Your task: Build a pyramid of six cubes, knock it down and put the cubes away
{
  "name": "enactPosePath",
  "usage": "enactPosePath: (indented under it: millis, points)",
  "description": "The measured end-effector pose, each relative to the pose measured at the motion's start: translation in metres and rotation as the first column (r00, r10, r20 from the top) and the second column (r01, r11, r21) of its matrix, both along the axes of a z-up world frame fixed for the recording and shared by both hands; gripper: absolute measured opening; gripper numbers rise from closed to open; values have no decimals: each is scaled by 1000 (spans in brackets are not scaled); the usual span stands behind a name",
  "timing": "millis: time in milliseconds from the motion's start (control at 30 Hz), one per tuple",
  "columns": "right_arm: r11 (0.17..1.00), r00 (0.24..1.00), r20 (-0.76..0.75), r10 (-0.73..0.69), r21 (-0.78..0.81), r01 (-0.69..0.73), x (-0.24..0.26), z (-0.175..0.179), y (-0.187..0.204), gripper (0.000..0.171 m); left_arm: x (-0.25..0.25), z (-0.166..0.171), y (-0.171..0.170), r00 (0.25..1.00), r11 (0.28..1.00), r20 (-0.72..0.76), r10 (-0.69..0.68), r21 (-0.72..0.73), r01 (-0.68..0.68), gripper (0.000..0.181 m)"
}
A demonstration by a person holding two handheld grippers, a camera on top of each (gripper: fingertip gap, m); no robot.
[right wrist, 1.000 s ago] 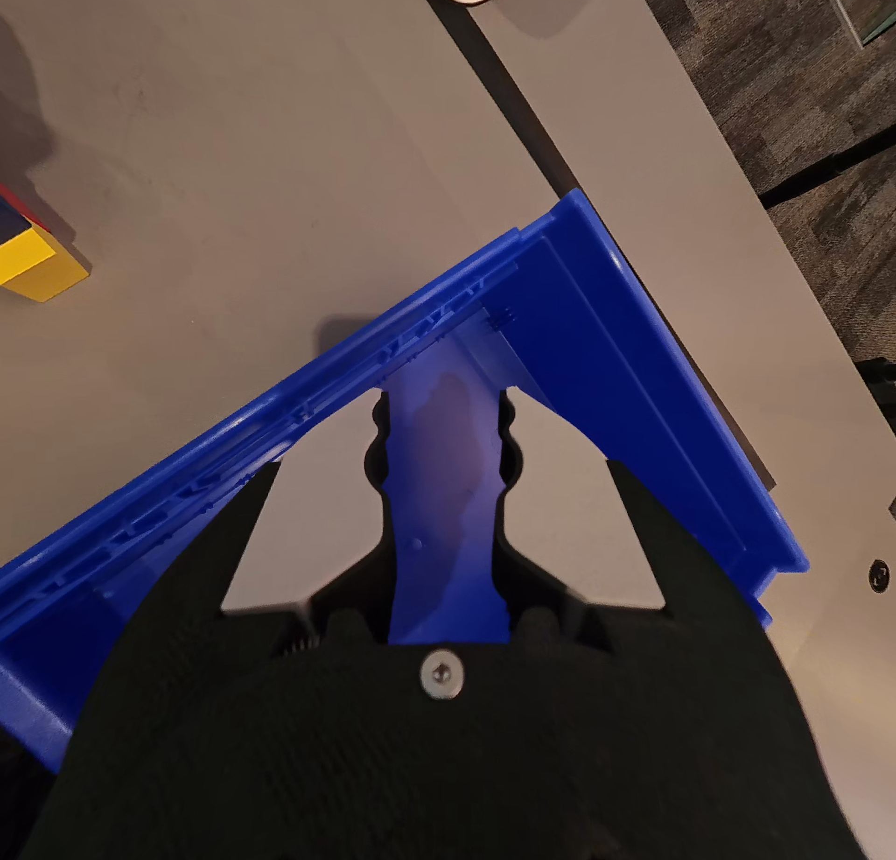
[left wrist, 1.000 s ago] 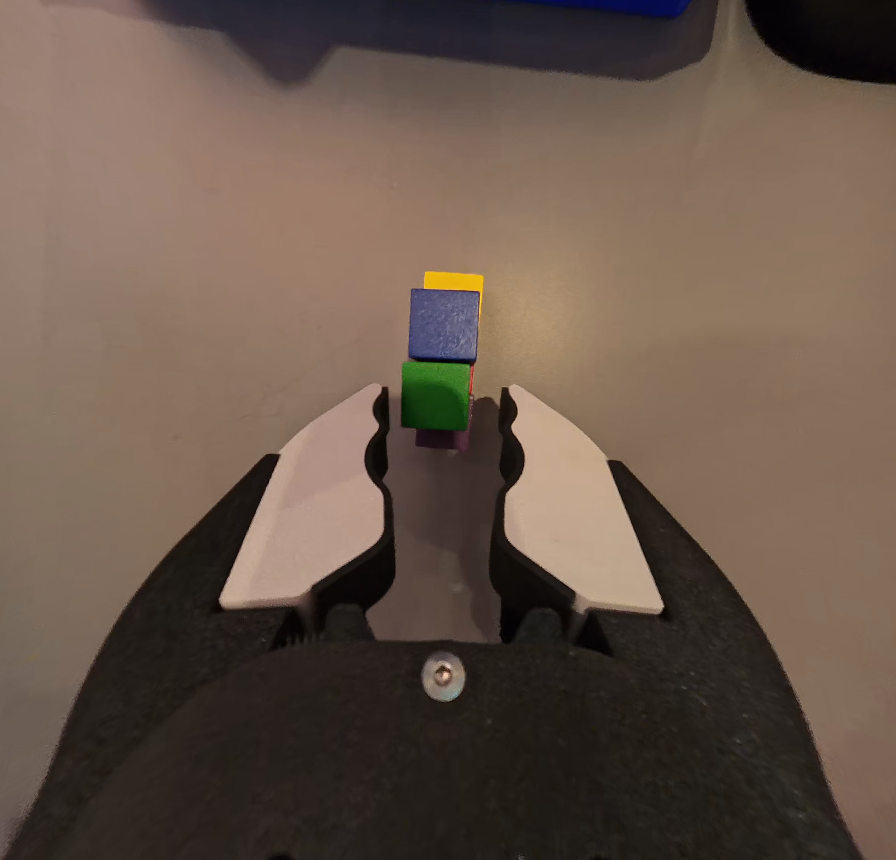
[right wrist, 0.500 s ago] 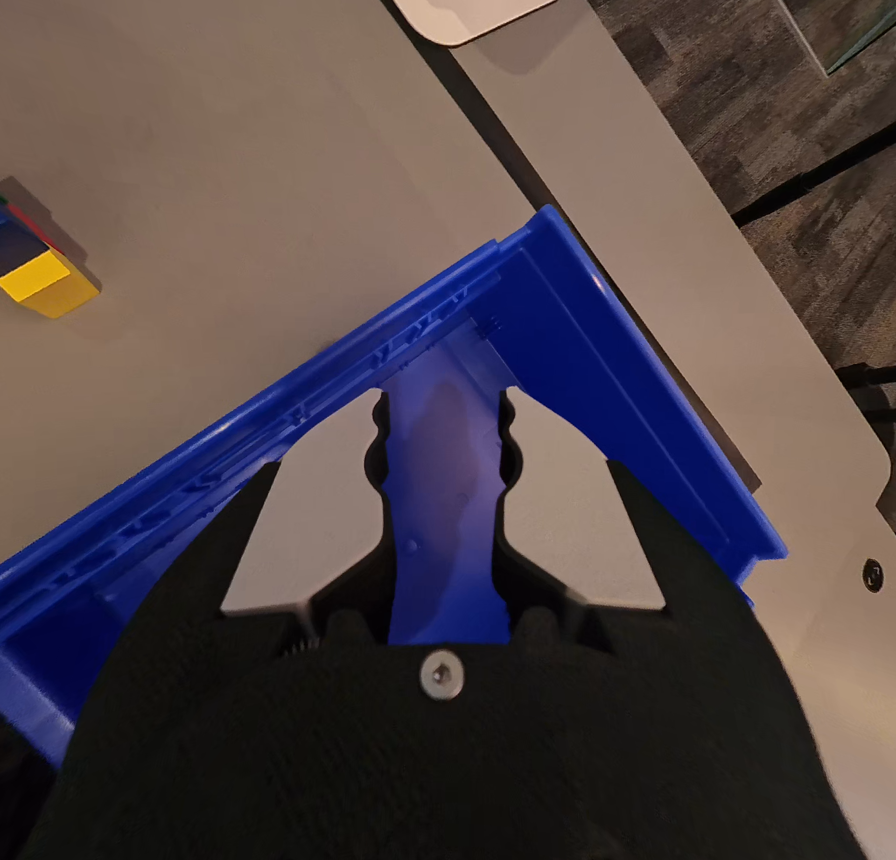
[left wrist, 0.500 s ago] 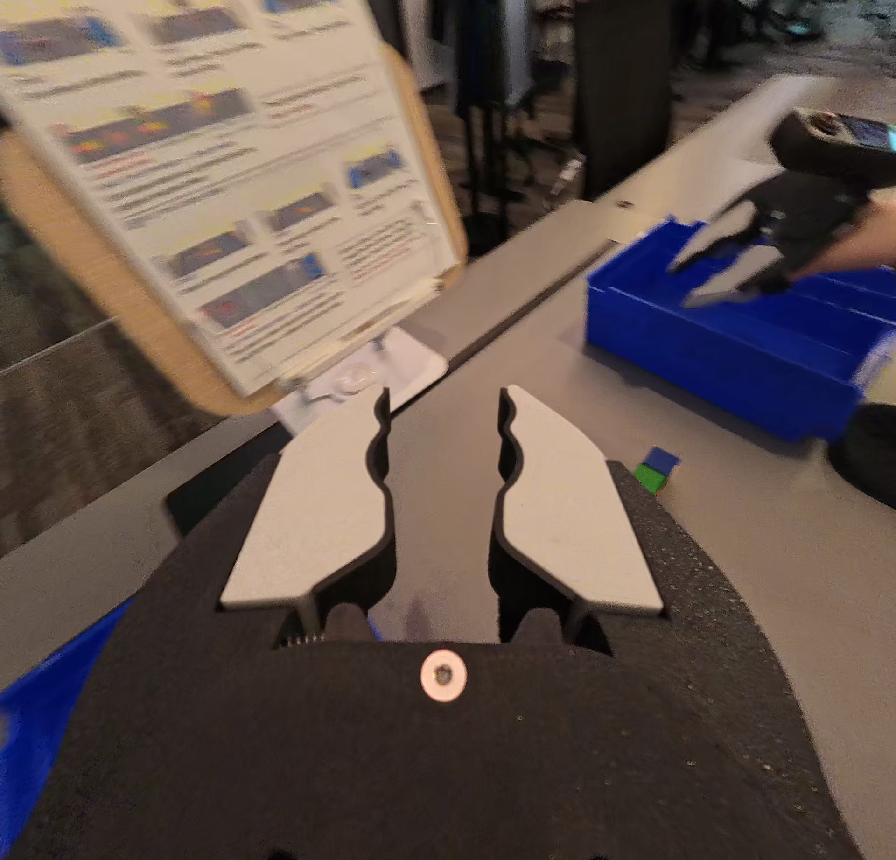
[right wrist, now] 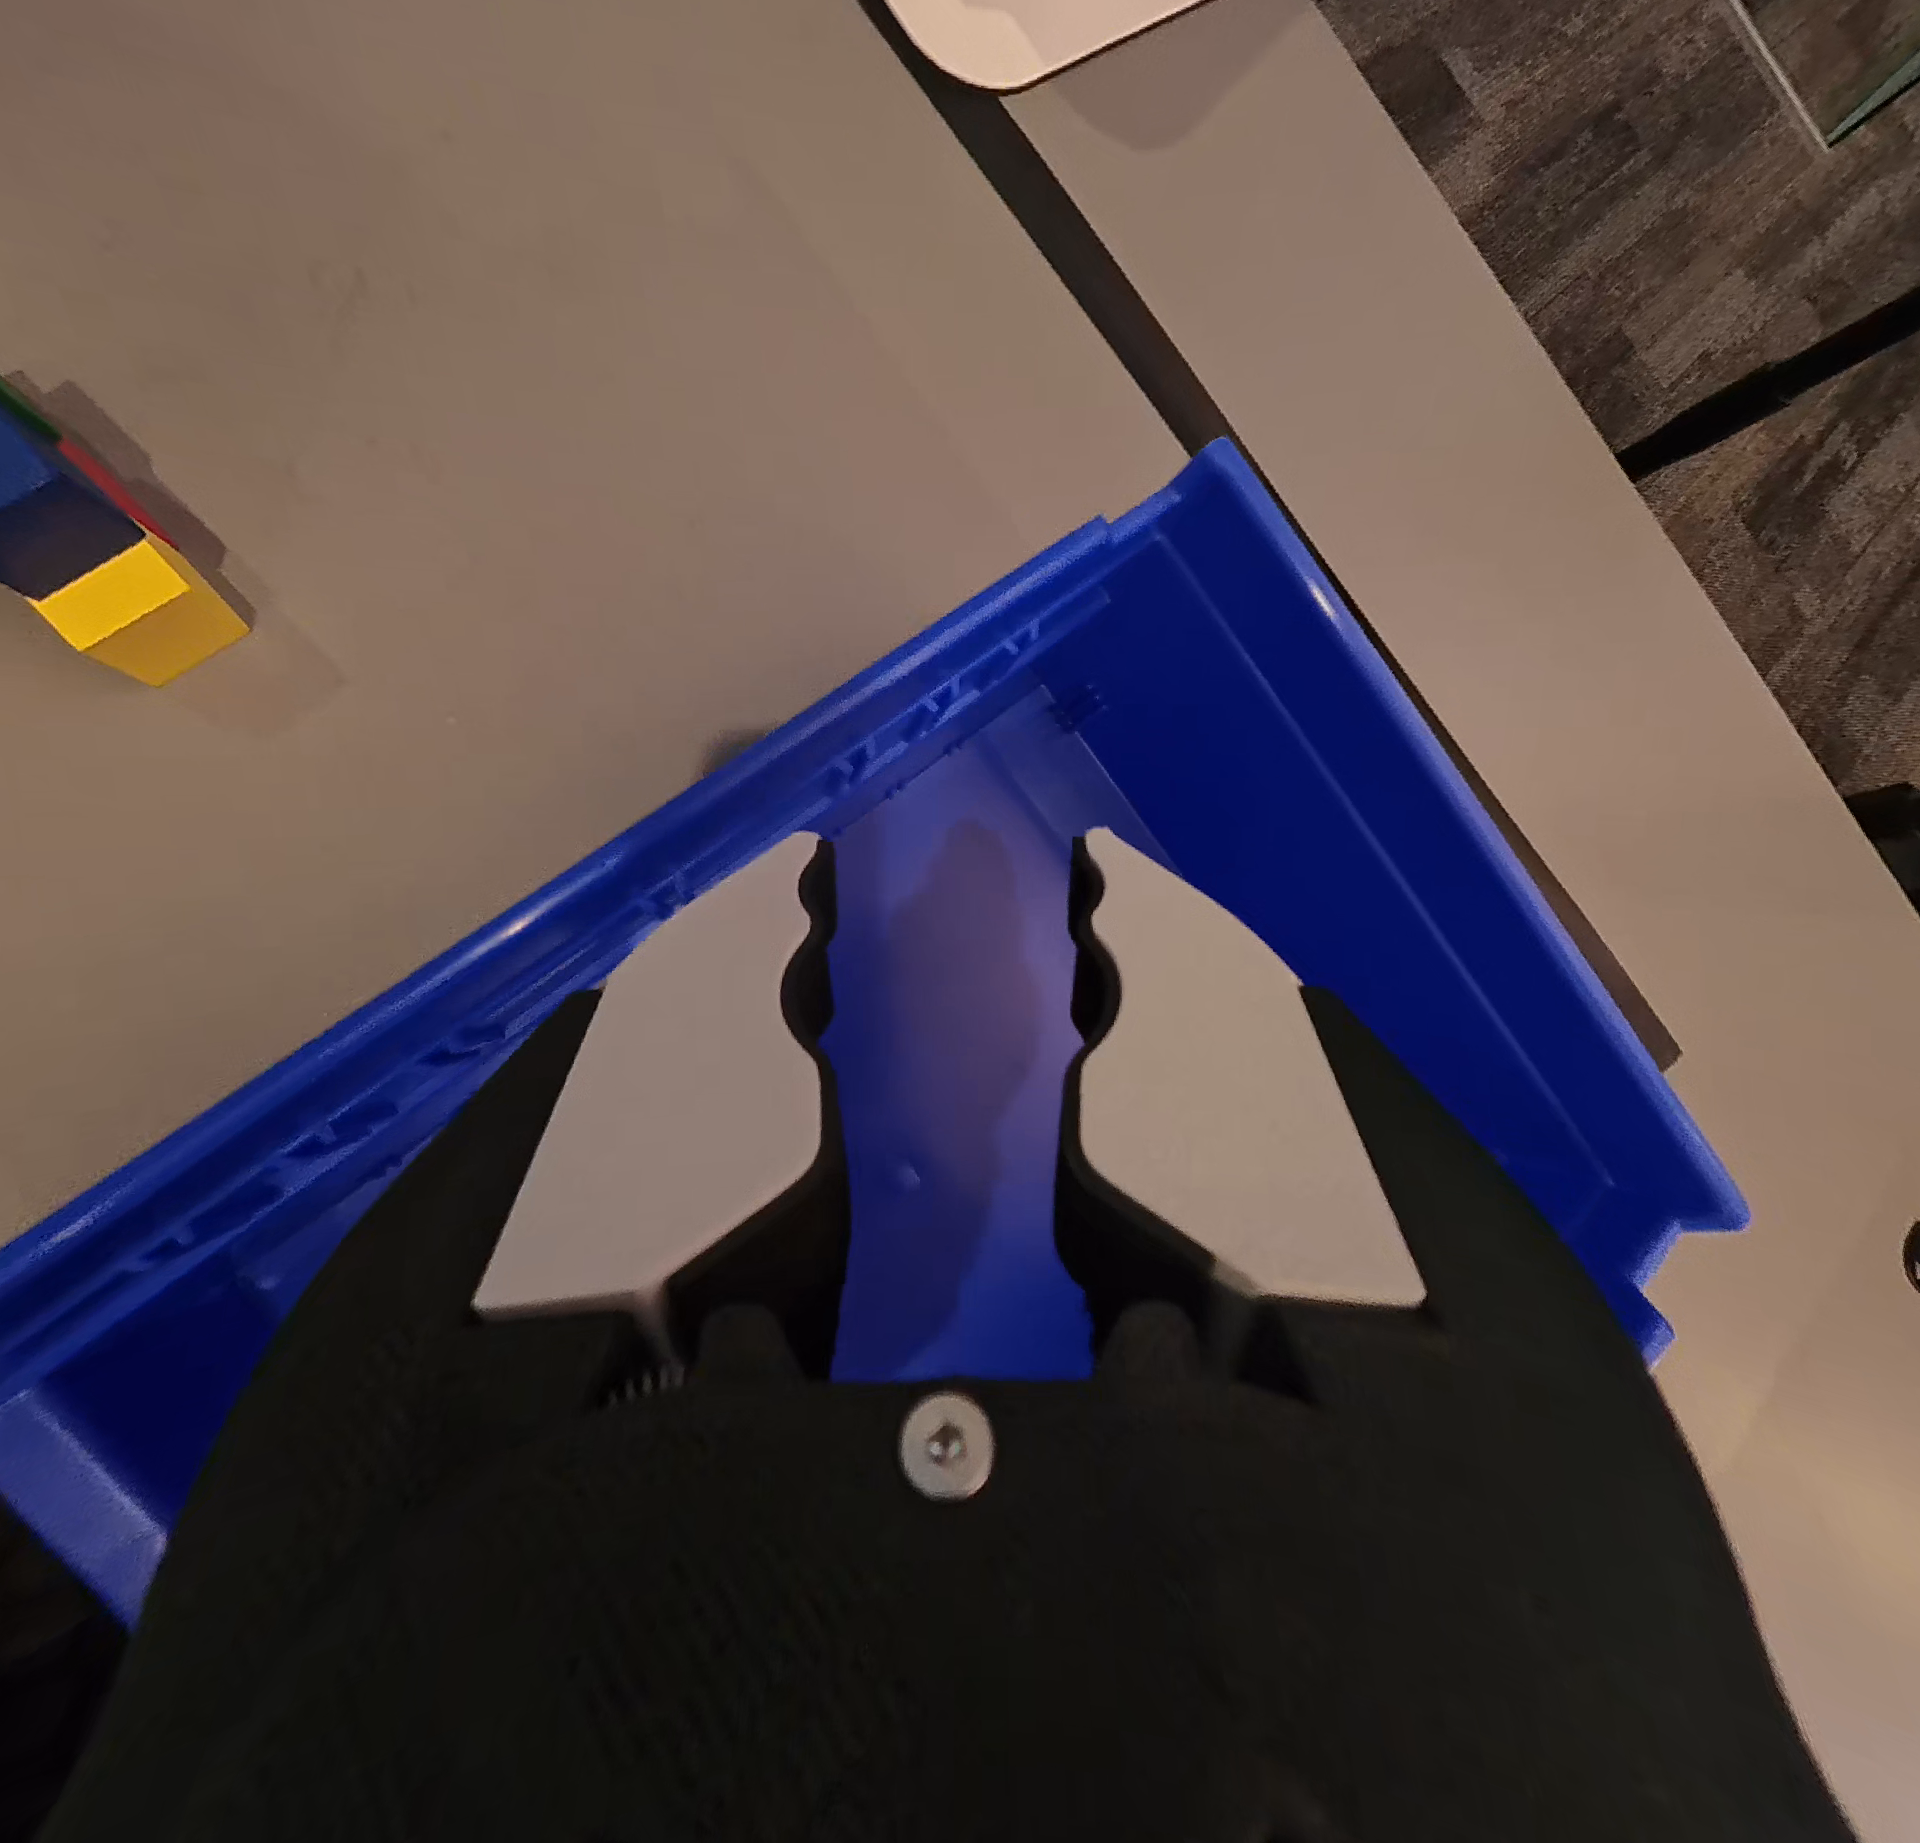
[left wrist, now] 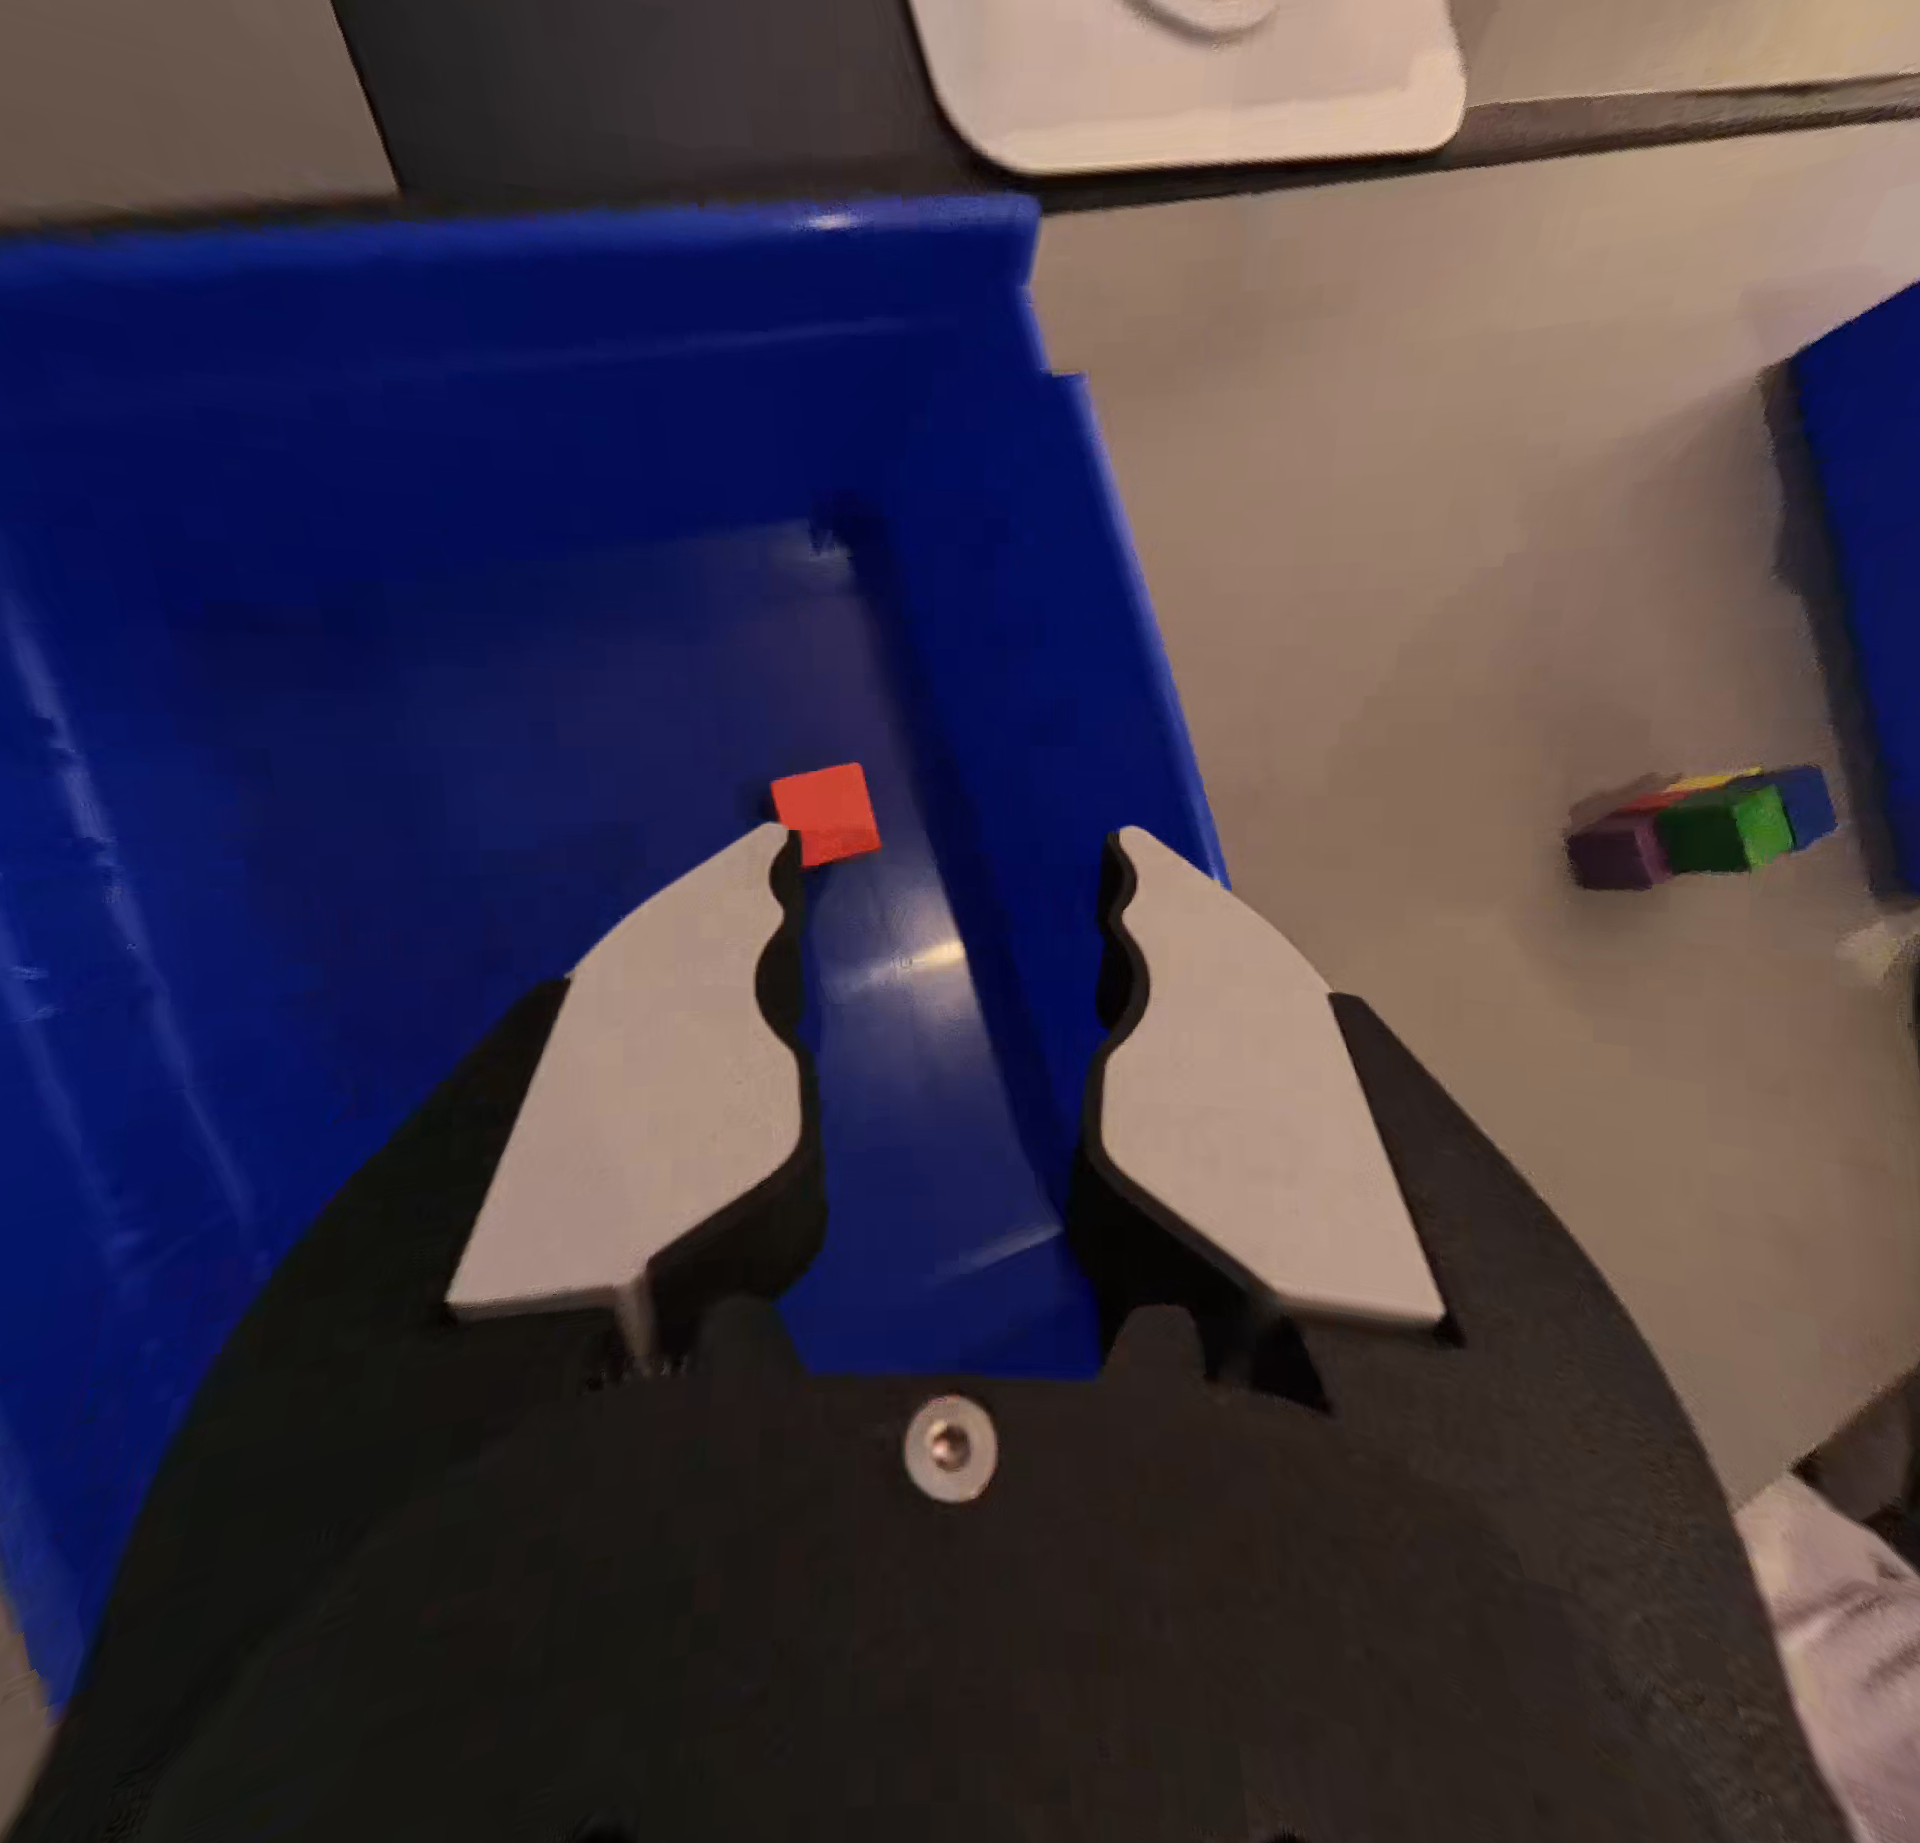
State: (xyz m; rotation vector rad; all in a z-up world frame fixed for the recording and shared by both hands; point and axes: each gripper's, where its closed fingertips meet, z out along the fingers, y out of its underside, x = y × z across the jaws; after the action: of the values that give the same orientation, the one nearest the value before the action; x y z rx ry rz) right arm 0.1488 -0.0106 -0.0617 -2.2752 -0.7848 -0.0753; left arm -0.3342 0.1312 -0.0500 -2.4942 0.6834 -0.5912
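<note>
Seen from the left wrist view, the left hand-held gripper [left wrist: 945, 837] hangs over a blue bin [left wrist: 499, 567] with its fingers spread and nothing between them; a red cube [left wrist: 826, 811] lies on the bin floor just past the tip of the finger at about 11 o'clock. Only this view shows that cube. At 3 o'clock on the grey desk [left wrist: 1403, 546] sits a cluster of cubes [left wrist: 1704, 837], with a purple cube [left wrist: 1616, 853], a green cube [left wrist: 1730, 832] and a blue cube [left wrist: 1808, 806] touching in a row and slivers of red and yellow behind them; the picture is blurred there. A white stand base [left wrist: 1195, 37] lies at 12 o'clock. The right wrist view shows the right hand-held gripper [right wrist: 948, 843], its fingers likewise apart and empty, over a corner of a second blue bin [right wrist: 1351, 806]. At 9 o'clock the cluster appears from the other side, with a yellow cube [right wrist: 135, 614] nearest and the blue one against it. Dark carpet [right wrist: 1662, 183] shows beyond the desk edge at 1 o'clock, which the left view does not show.
</note>
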Motion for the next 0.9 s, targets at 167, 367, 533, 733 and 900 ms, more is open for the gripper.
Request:
enactPosePath:
  millis: [167,367,533,733,900]
  points:
    - [1000,1000,21,2,-31,-1,-1,-8,1,45,-11,-48,20,957,993,-269,107,-28,-119,56]
    - [999,1000,23,7,-43,-6,-2,-11,1,45,-12,-86,18,883,990,-467,46,-94,-101,55]
    - [999,1000,28,11,-44,-10,-2,-11,1,45,-14,-91,21,863,991,-503,49,-83,-105,27]
    - [999,1000,26,10,-39,-9,-1,-9,1,45,-29,-87,19,868,988,-494,44,-106,-111,27]
    - [1000,999,33,3,-31,-2,0,-7,1,45,-56,-25,22,906,979,-372,201,46,-198,27]
